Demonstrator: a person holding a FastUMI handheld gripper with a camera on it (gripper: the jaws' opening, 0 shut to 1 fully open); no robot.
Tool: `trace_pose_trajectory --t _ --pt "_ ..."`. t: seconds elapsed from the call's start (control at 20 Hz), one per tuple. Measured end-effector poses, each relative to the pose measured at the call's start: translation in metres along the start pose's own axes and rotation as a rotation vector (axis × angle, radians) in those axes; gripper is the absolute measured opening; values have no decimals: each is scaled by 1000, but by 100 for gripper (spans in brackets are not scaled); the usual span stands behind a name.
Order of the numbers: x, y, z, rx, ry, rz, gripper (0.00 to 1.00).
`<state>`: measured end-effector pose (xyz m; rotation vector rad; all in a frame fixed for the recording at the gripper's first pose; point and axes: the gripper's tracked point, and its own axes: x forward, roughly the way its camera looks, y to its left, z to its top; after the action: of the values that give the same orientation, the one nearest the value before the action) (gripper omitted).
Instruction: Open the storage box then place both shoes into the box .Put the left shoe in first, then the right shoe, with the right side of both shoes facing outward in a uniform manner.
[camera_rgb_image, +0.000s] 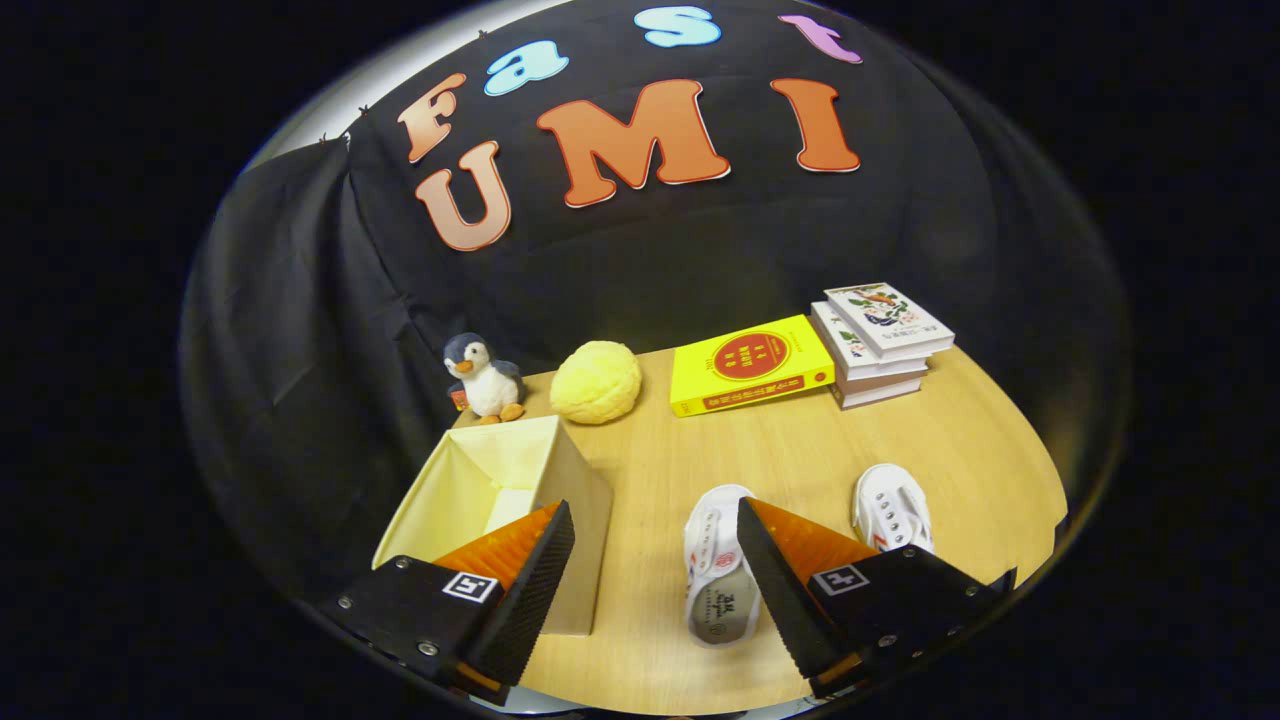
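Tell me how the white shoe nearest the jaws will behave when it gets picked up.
The white shoe between the open jaws of the gripper looks like thin canvas, so its sides will probably give under a squeeze. It seems small and likely light. Lying flat on the table, it should slide rather than roll.

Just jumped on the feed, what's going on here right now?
A hand-held gripper hovers open over the wooden table, gripping nothing. The storage box stands open with no shoe seen inside. One white shoe lies between the fingers, beside the right one; the other shoe lies beyond that finger.
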<state>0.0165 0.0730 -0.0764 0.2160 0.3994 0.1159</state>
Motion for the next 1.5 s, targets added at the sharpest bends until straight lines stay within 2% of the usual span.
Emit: trace_pose_trajectory --t 0.35,0.6,0.95,1.15,1.5 --pt "3 -39 -34 -22 35 -68 98" --pt "11 -54 -66 -108 61 -118 99" --pt "32 -70 -108 -189 135 -154 99" --pt "47 -74 -129 -212 175 -143 99" --pt "84 -82 -142 -215 204 -152 82"
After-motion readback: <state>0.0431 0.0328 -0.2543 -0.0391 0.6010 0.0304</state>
